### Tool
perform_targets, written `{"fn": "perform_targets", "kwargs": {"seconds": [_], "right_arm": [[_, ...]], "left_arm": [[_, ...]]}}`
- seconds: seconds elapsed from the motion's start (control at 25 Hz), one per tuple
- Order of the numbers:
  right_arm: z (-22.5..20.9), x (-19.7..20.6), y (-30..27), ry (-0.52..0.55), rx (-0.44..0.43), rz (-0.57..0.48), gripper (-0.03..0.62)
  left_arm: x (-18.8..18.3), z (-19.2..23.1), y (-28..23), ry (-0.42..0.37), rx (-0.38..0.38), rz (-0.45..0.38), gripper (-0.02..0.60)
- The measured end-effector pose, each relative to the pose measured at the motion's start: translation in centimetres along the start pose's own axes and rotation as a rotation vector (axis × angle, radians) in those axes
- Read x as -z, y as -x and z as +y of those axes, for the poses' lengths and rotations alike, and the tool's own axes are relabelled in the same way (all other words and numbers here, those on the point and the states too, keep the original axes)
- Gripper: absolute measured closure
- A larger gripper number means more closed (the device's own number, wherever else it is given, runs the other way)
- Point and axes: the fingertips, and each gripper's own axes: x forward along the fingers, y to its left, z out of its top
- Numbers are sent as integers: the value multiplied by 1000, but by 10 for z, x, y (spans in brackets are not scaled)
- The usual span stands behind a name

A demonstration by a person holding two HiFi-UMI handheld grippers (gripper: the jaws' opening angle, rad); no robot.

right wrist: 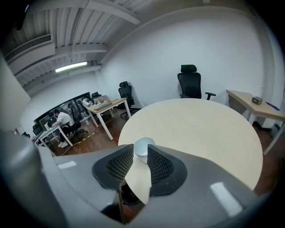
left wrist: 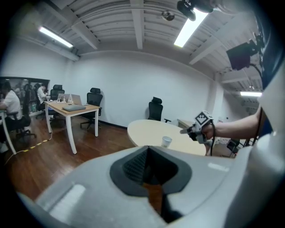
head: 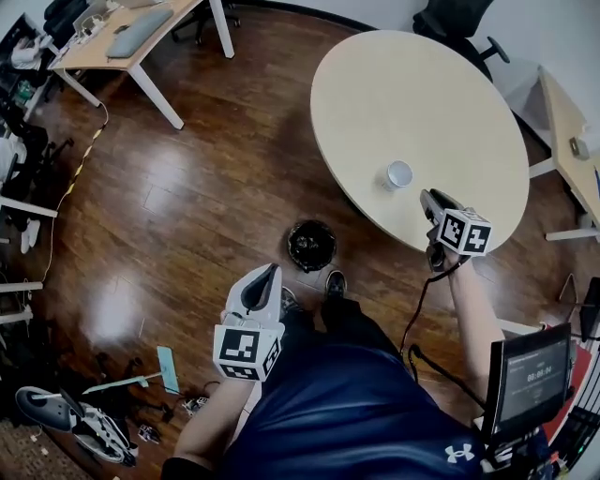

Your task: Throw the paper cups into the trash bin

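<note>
A white paper cup (head: 398, 175) stands upright near the front edge of the round beige table (head: 422, 84). My right gripper (head: 427, 198) hovers just in front of it and points at it, open; in the right gripper view the cup (right wrist: 143, 148) shows in the gap just past the fingertips, untouched. On the wood floor below the table edge sits the black trash bin (head: 311, 244). My left gripper (head: 271, 273) is held low over the floor near the bin, shut and holding nothing. The left gripper view shows the cup (left wrist: 166, 141) and the right gripper (left wrist: 185, 131) from the side.
A wooden desk (head: 127, 37) stands at the far left, another desk (head: 567, 131) at the right, and a black office chair (head: 455, 23) beyond the table. Shoes and small clutter (head: 84, 422) lie on the floor at lower left. A yellow-black cable (head: 80, 169) crosses the floor.
</note>
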Motion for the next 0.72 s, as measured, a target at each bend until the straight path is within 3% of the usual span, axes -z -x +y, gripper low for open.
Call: {"fn": "perform_targets", "kwargs": {"seconds": [0.4,0.72], "right_arm": [[-52,27,-91,0,38,198,477],[-56,39,-110,30,56,301,491]], "left_arm": [[-24,-1,-30,37,-74,-9,578],[-17,13,-31,74,-112,0,578]]}}
